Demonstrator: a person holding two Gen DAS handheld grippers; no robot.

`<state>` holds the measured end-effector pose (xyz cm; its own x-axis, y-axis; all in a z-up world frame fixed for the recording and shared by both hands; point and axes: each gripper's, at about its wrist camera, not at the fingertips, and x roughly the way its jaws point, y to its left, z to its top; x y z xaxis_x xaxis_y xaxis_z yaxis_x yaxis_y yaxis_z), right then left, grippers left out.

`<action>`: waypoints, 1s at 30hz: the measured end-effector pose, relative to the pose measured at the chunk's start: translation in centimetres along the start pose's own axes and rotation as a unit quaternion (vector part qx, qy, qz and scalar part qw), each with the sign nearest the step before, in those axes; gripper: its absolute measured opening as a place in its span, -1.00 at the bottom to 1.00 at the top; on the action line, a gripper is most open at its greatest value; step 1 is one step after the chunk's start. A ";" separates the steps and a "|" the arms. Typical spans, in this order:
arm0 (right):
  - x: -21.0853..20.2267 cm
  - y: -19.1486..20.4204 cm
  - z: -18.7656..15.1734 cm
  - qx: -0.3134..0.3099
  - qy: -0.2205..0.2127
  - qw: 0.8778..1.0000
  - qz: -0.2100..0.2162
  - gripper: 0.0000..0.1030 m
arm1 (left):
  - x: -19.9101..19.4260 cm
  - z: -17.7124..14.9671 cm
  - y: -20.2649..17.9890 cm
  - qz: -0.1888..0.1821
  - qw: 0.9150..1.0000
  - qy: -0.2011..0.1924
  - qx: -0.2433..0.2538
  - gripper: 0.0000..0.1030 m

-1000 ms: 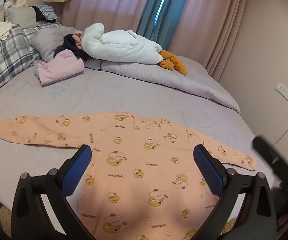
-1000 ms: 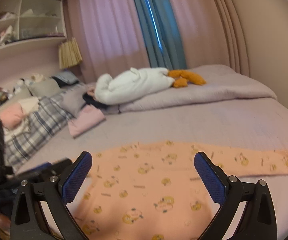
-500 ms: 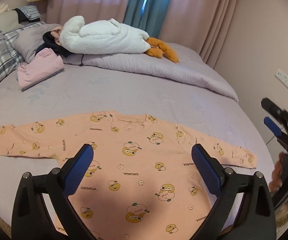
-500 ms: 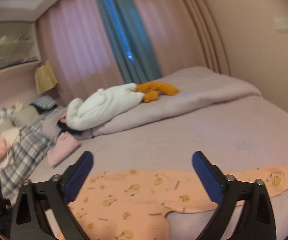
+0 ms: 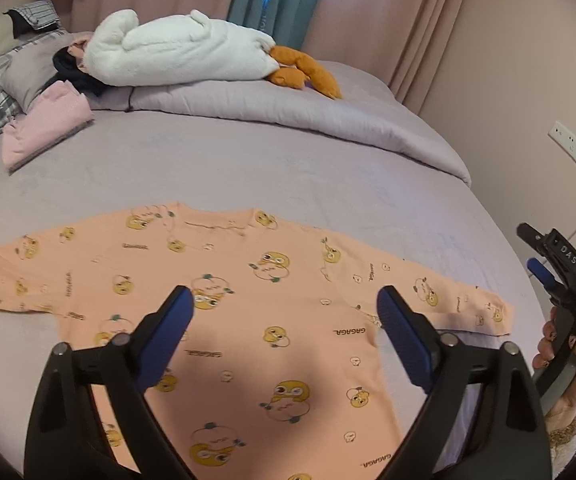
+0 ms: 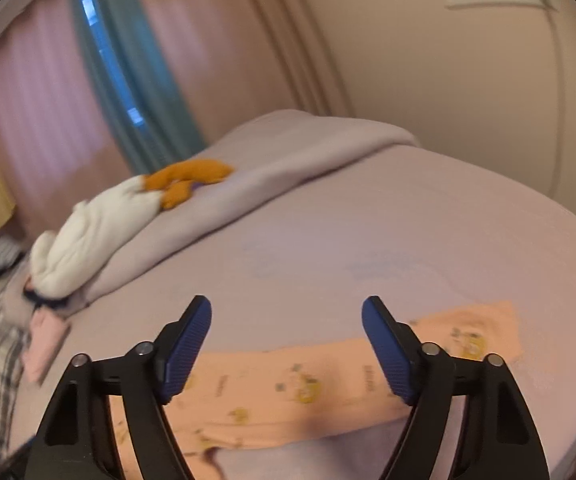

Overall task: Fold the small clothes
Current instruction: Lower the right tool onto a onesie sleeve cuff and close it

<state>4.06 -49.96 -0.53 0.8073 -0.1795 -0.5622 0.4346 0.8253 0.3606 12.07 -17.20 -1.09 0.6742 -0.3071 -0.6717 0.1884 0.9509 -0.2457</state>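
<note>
From my left wrist camera I see the left gripper with its fingers spread and closing, nothing pinched between them. Under them the orange top lies flat on the bed, both sleeves stretched out to the sides, its neckline toward the far side. At the right edge of this view a hand holds the right gripper just past the cuff of that sleeve. Farther back I see a folded pink garment, a white plush with orange feet, and a rolled quilt beneath it. From my right wrist camera, which is blurred, the right gripper has its fingers spread and closing, empty. The sleeve of the top runs across the bed below and between them; I cannot tell whether they touch it. The plush lies far back at the left.
</note>
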 end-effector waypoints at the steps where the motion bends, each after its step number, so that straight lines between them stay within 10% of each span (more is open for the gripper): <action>1: 0.0 -0.9 -0.1 0.009 0.000 1.000 -0.014 0.52 | 0.4 -0.1 -0.3 0.004 1.000 0.001 0.005 0.61; 6: 1.1 -7.5 -1.4 0.096 0.031 0.987 -0.124 0.47 | 2.6 -1.5 -1.1 0.002 0.999 0.037 0.018 0.59; 19: 0.6 -17.6 -5.0 0.280 0.057 0.948 -0.142 0.26 | 4.8 -3.3 -0.2 0.000 0.997 0.079 -0.001 0.59; 27: 0.6 -17.9 -5.4 0.279 0.048 0.949 -0.139 -0.80 | 4.5 -3.4 0.6 -0.003 0.996 0.084 -0.018 0.60; 30: -0.2 -16.5 -4.4 0.261 0.017 0.955 -0.139 -0.89 | 4.3 -3.2 1.3 -0.003 0.996 0.086 -0.028 0.60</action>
<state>-4.99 -61.21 -9.64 0.6213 -0.3280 -0.7116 0.7780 0.3665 0.5104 12.98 -17.42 -6.54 0.5395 -0.3186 -0.7794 0.1482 0.9471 -0.2845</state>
